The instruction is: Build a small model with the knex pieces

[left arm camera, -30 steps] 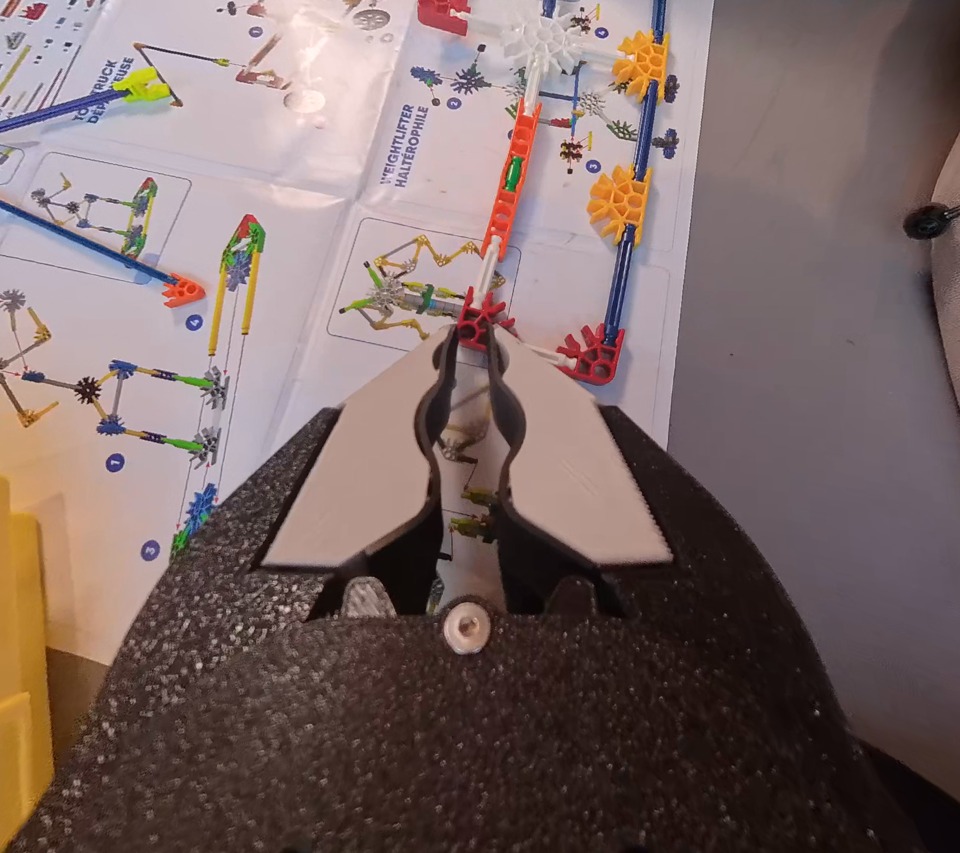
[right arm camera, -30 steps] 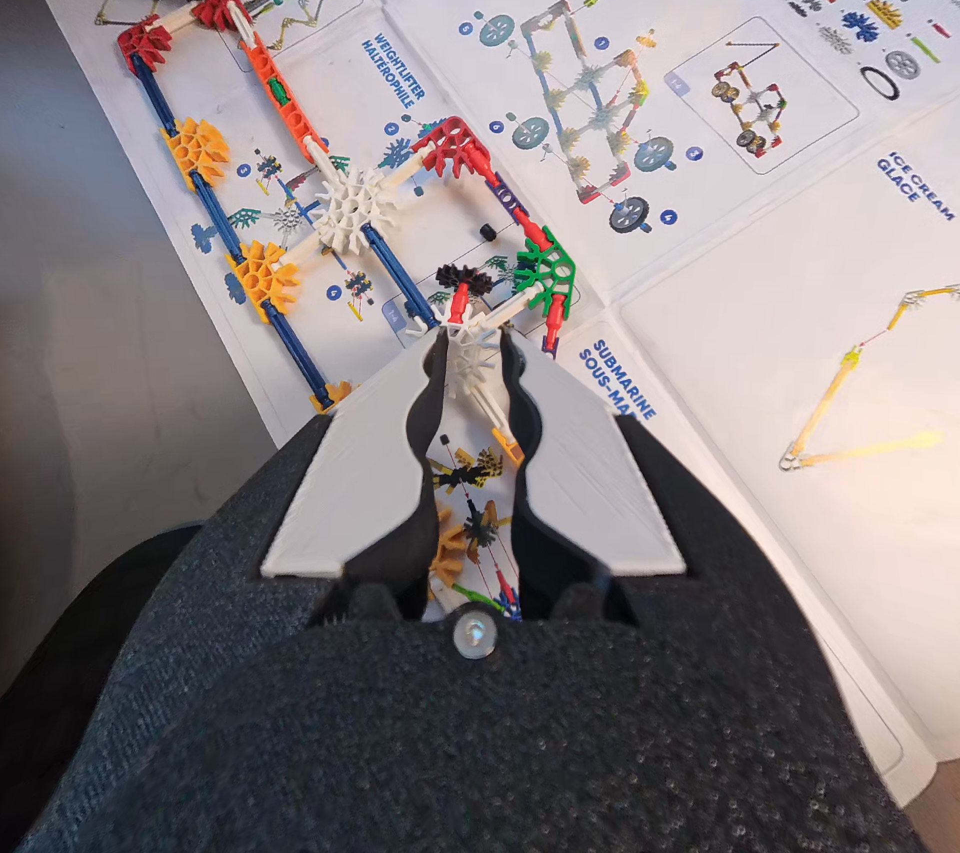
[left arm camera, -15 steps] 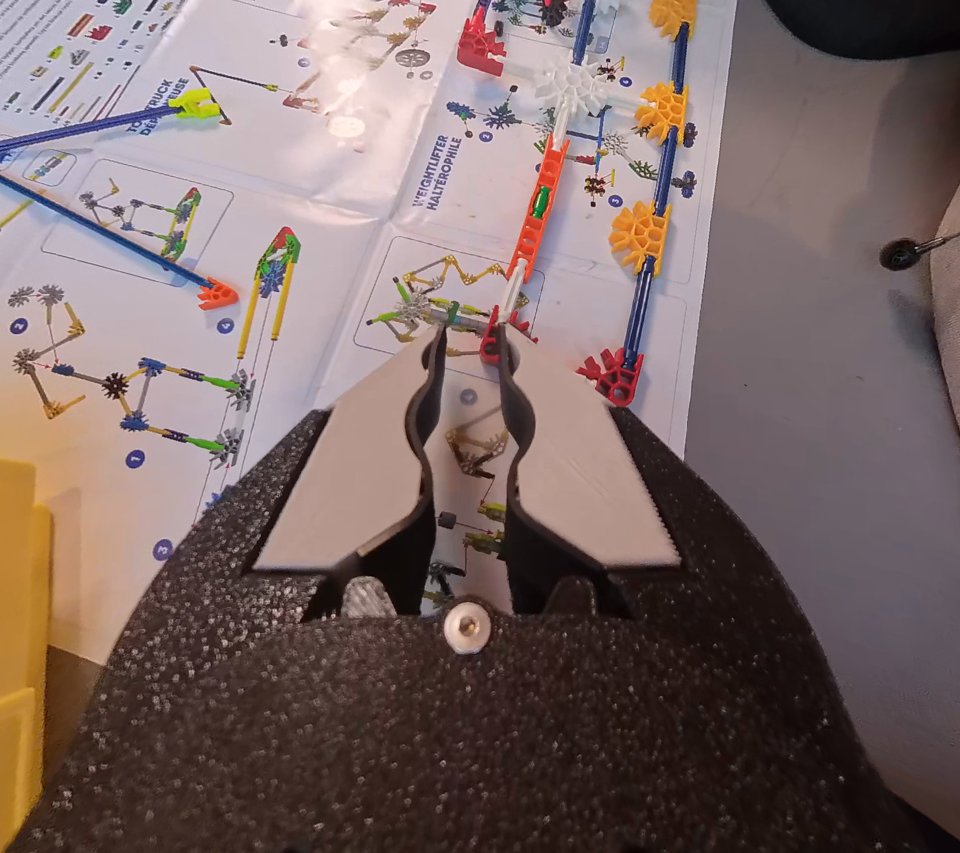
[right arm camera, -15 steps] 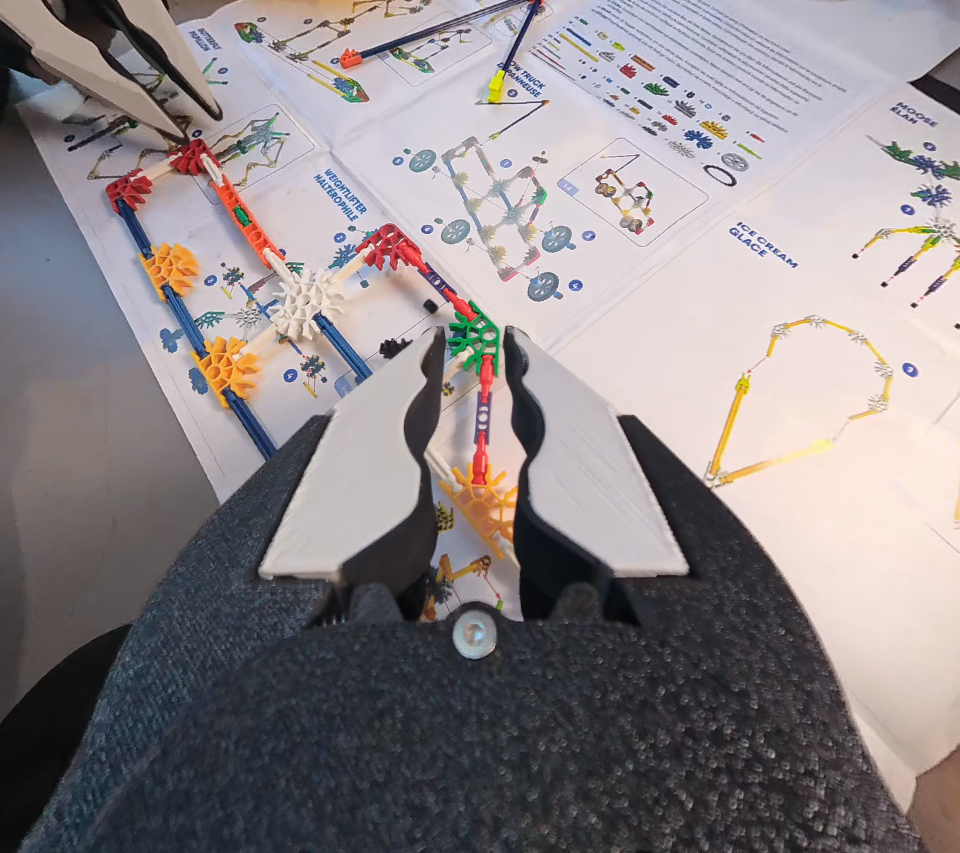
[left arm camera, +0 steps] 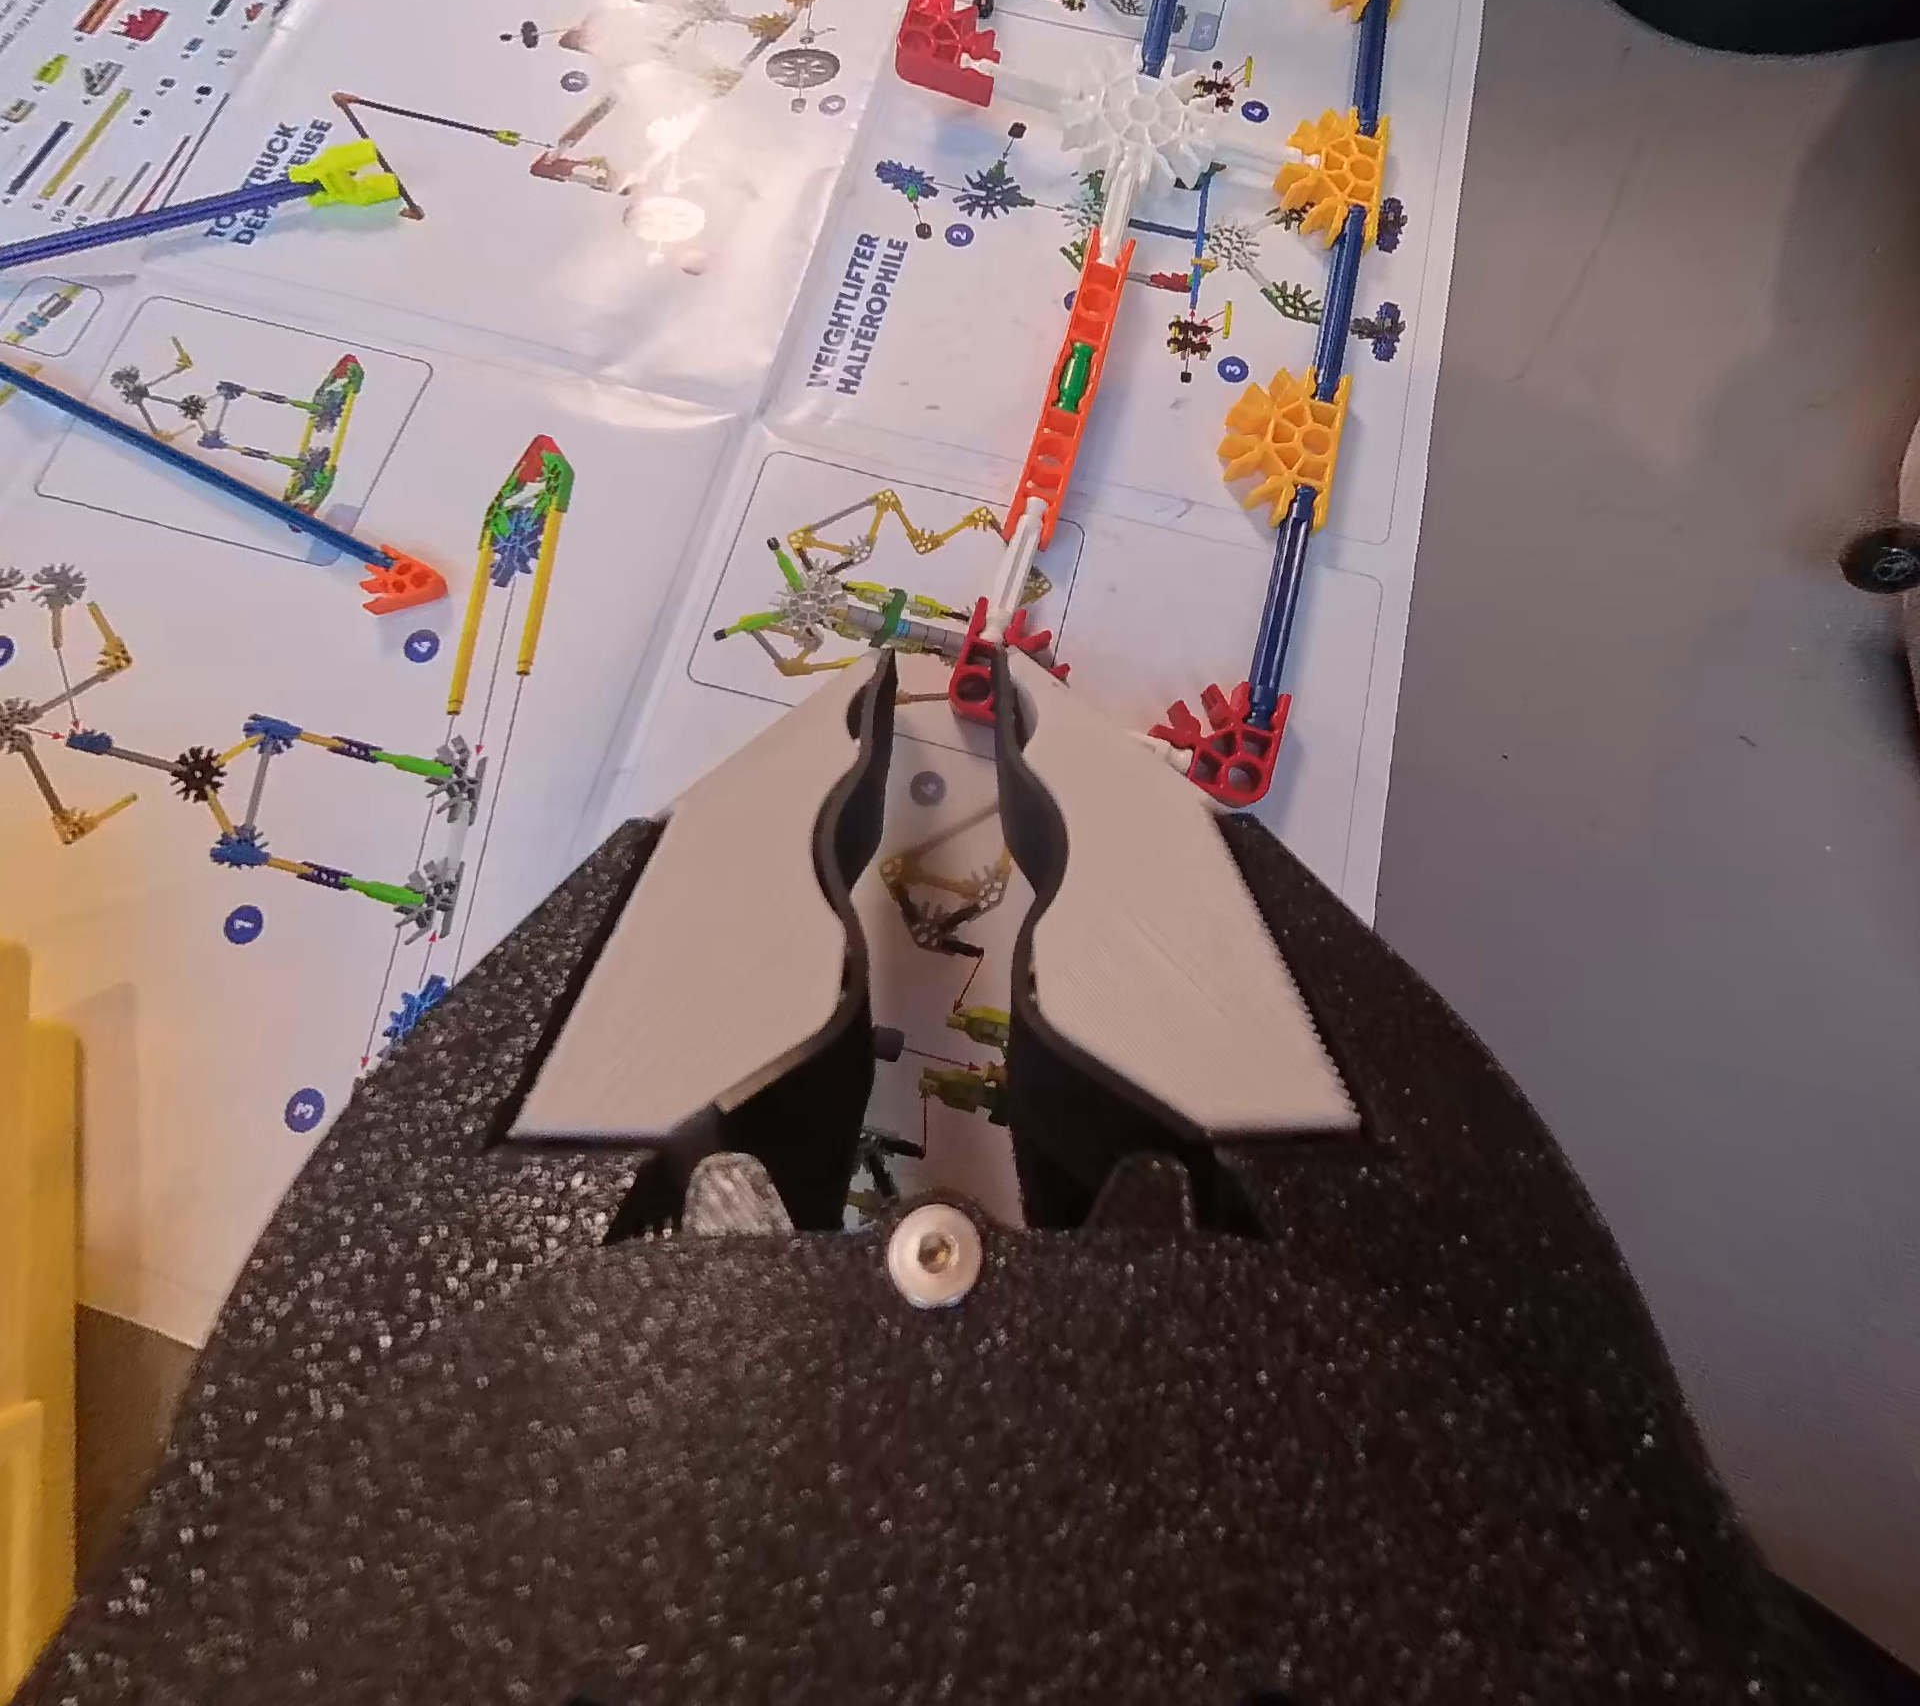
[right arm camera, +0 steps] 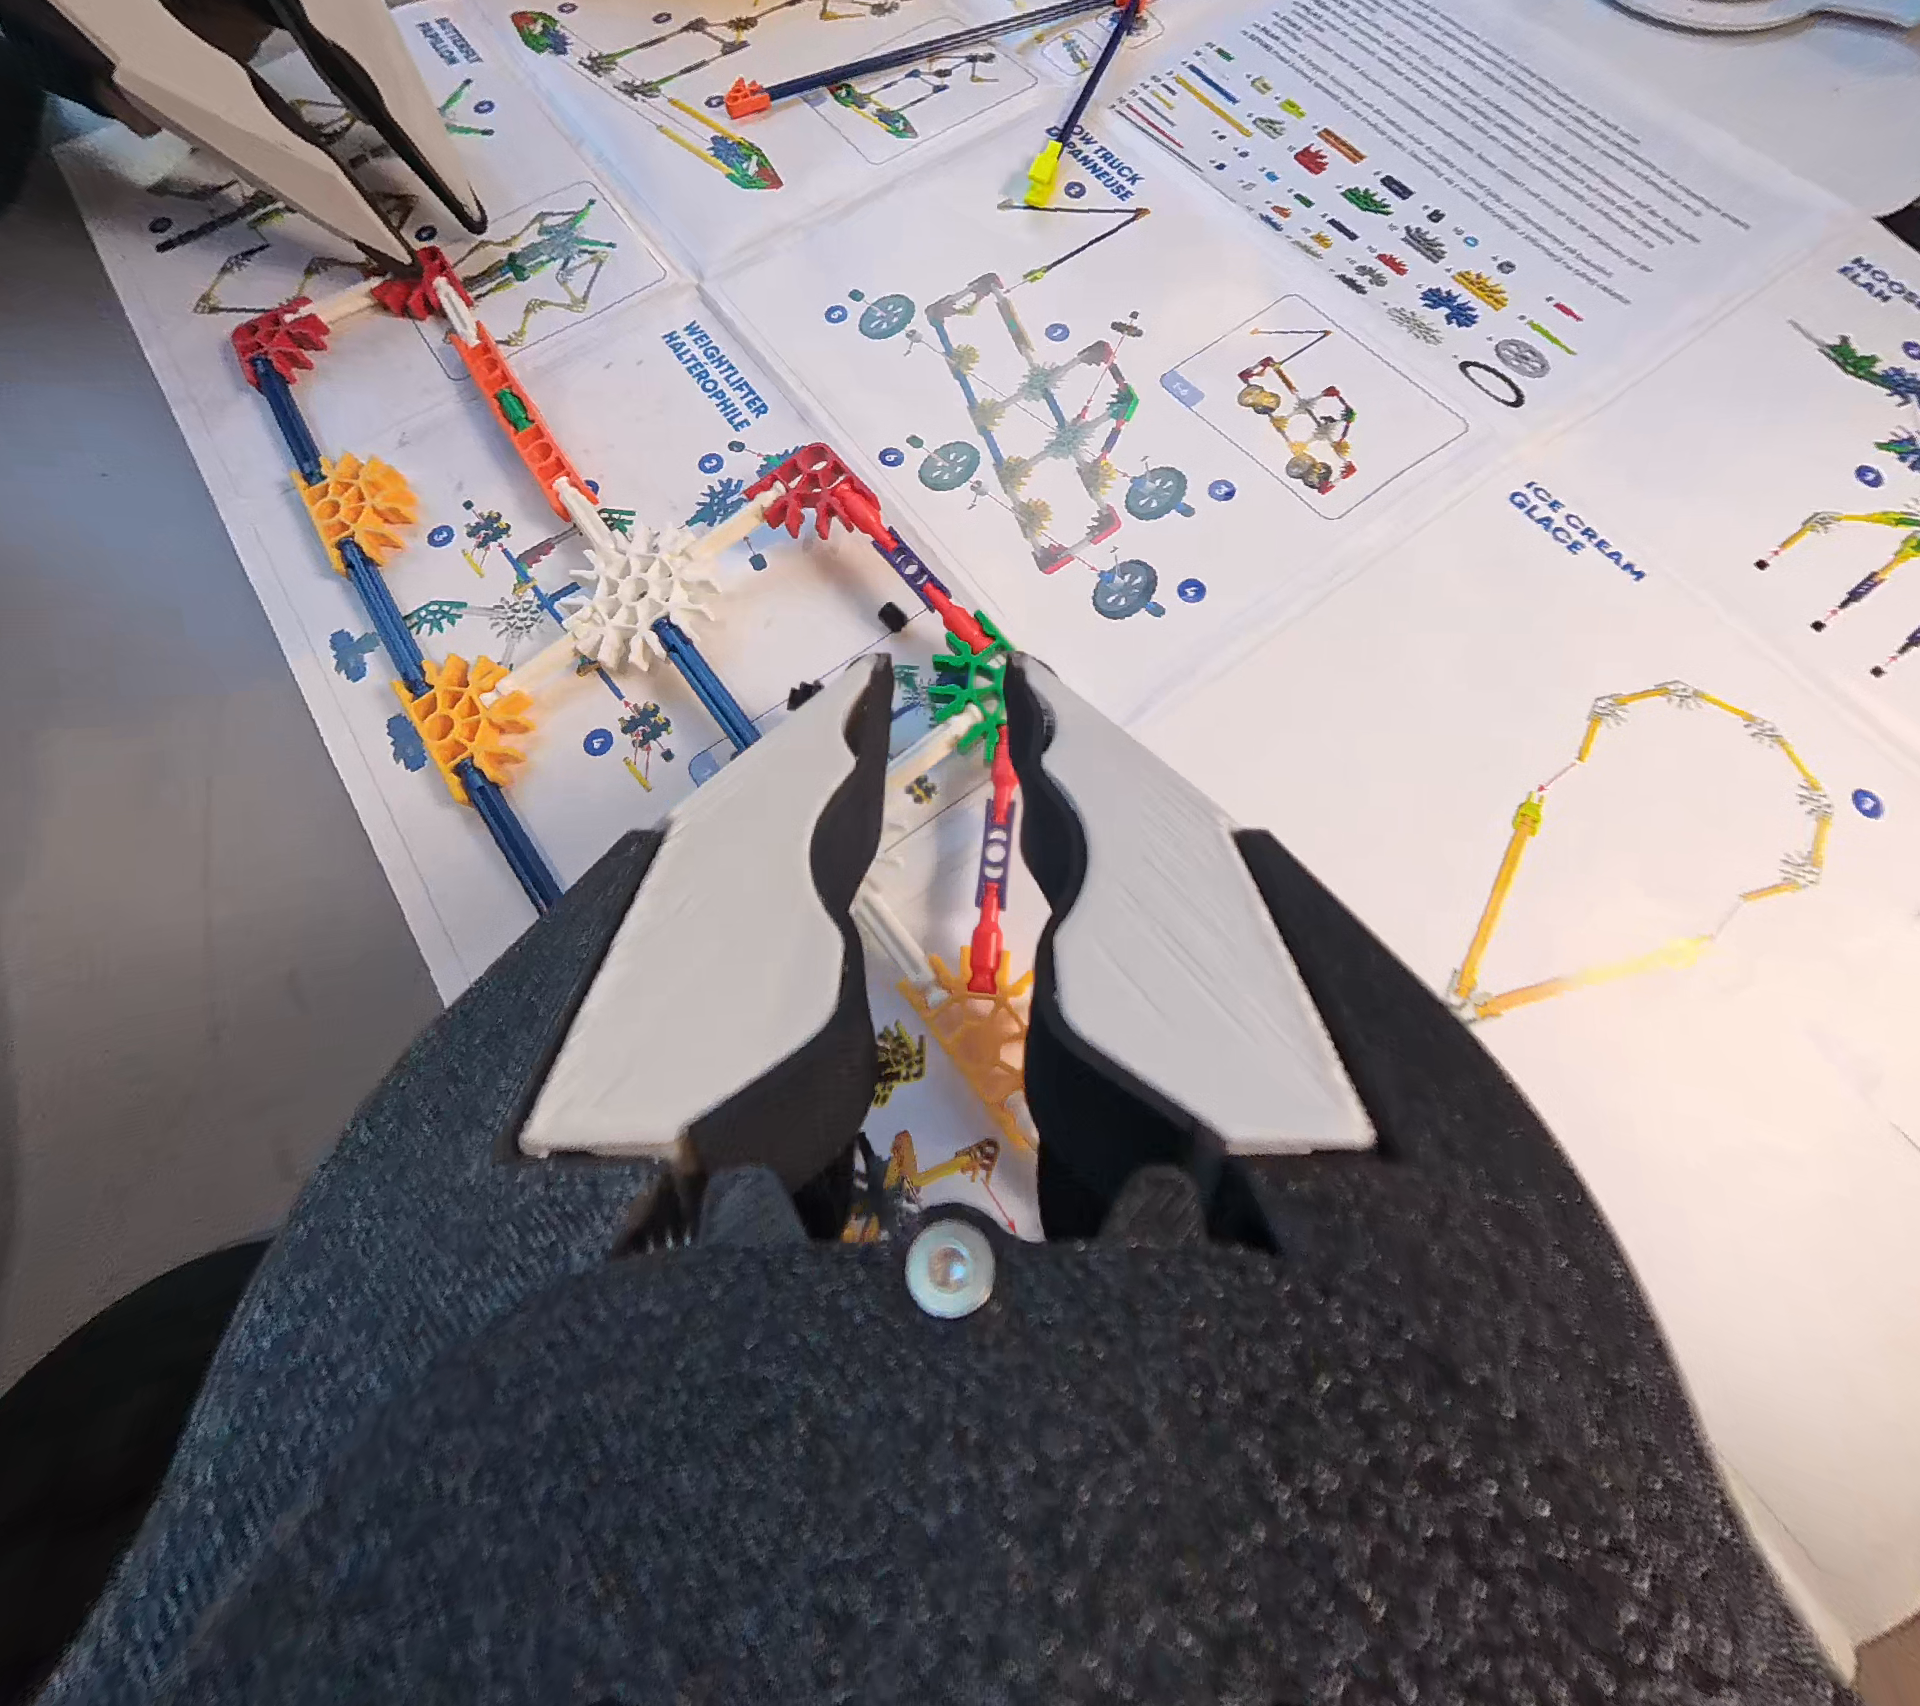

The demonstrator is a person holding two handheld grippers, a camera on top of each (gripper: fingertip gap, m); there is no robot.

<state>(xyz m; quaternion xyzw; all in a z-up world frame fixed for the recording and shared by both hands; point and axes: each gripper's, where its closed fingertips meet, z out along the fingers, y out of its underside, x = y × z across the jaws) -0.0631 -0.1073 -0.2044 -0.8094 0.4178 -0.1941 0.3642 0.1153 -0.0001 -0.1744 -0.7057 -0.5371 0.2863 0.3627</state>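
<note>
Left hand-held gripper (left arm camera: 940,680) agape (touching red connector (left arm camera: 977,685)).

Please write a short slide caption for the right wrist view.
Right gripper, jaws open around a green connector of a rod-and-connector frame on an instruction sheet.

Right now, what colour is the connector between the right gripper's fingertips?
Green connector; clearest in the right wrist view.

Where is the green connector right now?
In the right wrist view the green connector sits between the right gripper's open tips, at the end of the red rod, on the instruction sheet.
</note>
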